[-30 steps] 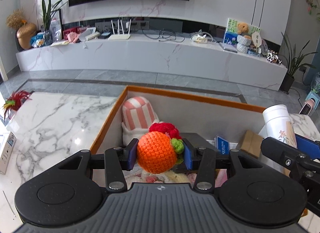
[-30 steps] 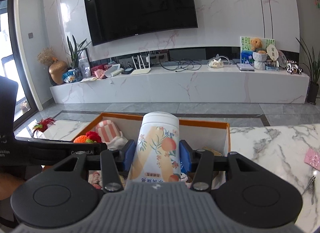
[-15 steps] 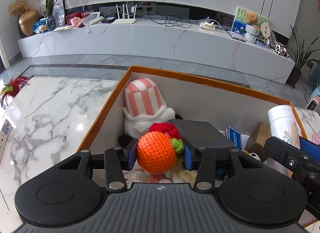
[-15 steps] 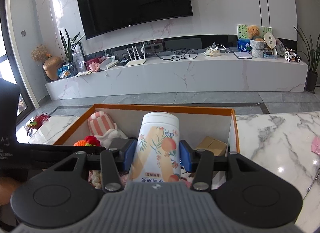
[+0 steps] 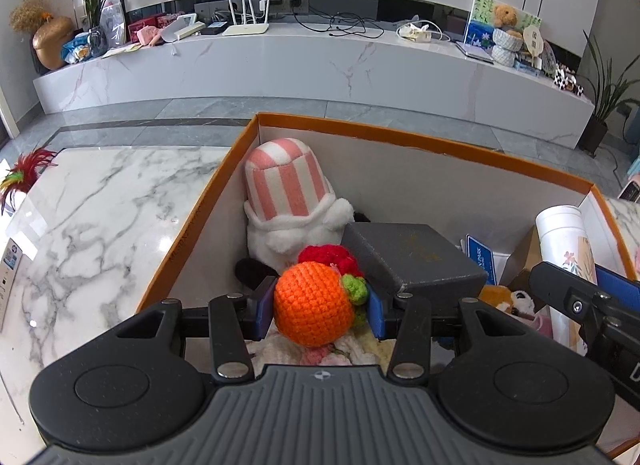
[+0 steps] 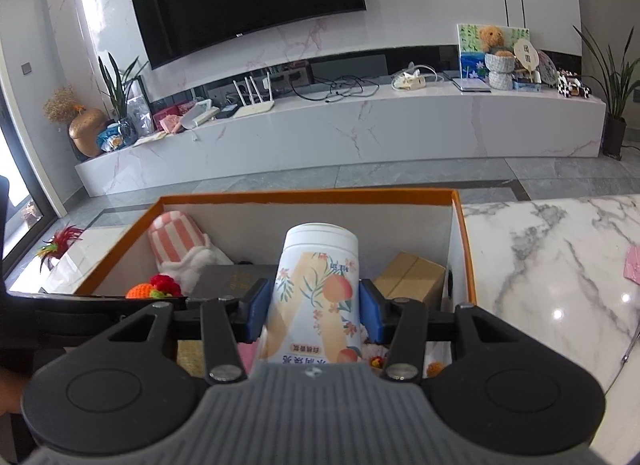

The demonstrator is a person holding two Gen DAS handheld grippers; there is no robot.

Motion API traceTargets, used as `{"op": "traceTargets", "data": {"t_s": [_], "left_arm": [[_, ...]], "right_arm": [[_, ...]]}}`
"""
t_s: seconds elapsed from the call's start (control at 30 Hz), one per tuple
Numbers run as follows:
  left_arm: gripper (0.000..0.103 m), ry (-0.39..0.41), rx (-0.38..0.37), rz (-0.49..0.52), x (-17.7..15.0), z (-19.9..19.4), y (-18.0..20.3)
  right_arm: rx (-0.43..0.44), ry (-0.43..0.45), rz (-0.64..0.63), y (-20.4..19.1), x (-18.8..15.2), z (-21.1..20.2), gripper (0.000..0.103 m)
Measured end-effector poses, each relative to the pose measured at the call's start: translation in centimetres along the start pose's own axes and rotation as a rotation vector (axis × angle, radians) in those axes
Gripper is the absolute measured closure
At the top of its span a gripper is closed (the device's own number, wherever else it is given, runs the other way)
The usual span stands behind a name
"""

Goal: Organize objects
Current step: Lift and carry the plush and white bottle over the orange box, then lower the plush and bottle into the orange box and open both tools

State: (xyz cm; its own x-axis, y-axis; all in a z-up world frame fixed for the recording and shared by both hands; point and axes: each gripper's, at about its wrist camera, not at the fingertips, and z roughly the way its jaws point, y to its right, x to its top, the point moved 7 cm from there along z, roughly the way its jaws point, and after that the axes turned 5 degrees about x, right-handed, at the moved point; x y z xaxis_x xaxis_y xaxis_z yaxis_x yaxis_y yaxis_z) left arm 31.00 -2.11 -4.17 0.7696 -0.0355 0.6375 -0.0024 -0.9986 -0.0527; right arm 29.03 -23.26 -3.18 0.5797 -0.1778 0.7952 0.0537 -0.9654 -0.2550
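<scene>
The left tongs are pinching a crocheted orange ball with a green leaf and a red knitted part at its far side; the blue pads press on both sides of the ball. The ball hangs over the inside of the orange-rimmed box, near its left wall; just behind it stands a pink-and-white striped plush toy in the far left corner, and a grey box lies to the right of it.

The right tongs are pinching a white canister printed with peaches and flowers; it stands nearly upright between the pads, its lid pointing away from the camera. The canister is over the middle of the same box; behind it to the right lies a brown carton against the right wall.

In the left wrist view the canister and the right tongs show at the right edge, over the right part of the box. The box rests on a white marble bench; a red feather toy lies at the bench's far left edge; whether the ball or the canister touches the things below, I cannot tell.
</scene>
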Motion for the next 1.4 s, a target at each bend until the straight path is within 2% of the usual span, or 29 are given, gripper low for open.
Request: {"op": "traceTargets", "data": {"t_s": [0.87, 1.4], "left_arm": [[0.050, 0.016, 0.057, 0.076, -0.2, 0.5, 0.7], [0.045, 0.007, 0.091, 0.104, -0.5, 0.9, 1.1]], "right_arm": [[-0.084, -0.044, -0.077, -0.6, -0.8, 0.9, 0.053], [-0.109, -0.060, -0.127, -1.1, -1.4, 1.2, 0.051]]}}
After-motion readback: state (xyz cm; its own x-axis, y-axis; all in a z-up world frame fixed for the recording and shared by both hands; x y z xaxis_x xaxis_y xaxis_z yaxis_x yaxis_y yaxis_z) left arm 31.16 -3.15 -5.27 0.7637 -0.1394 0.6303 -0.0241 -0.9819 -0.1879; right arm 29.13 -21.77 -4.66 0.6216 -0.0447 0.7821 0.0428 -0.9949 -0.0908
